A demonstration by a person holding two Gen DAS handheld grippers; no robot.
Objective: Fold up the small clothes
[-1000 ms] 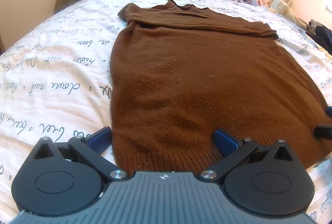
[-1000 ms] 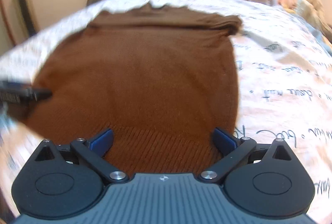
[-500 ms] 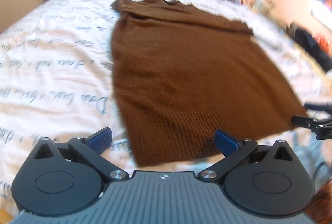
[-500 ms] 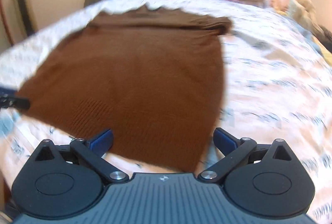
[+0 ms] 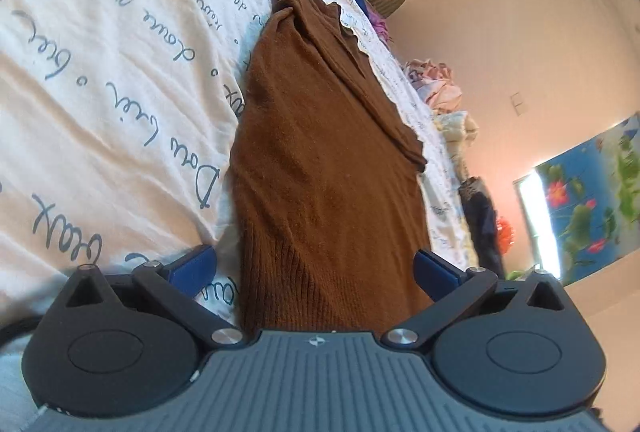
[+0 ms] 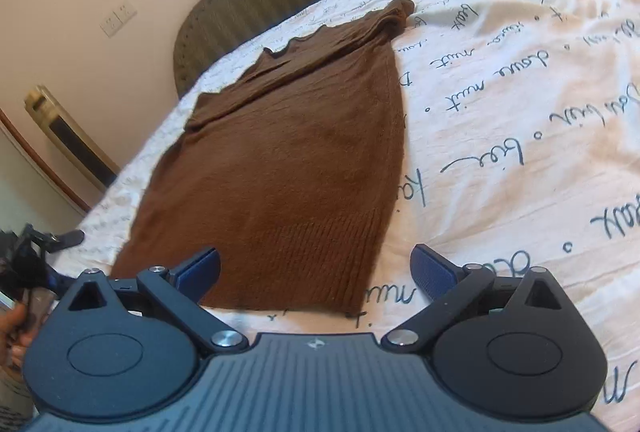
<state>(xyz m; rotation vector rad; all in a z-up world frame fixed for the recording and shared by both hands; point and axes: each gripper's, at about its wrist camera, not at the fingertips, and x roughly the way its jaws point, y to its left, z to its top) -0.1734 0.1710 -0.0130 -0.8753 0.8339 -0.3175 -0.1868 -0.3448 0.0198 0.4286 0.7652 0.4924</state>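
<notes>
Bedsheet (image 6: 520,136) with script print carries the brown sweater (image 6: 288,168), flat, its ribbed hem at the near edge. Both cameras now tilt compared with a second ago, one to each side of the hem. Left gripper (image 5: 314,270) and right gripper (image 6: 316,272) stand wide and empty, so probably the hem corners get pinched next.

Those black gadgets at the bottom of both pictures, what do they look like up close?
Both match. The left gripper and right gripper each have a grey ribbed body bearing a small round emblem, two black round housings, black link arms with silver pivot screws, and blue ridged pads on the jaws.
</notes>
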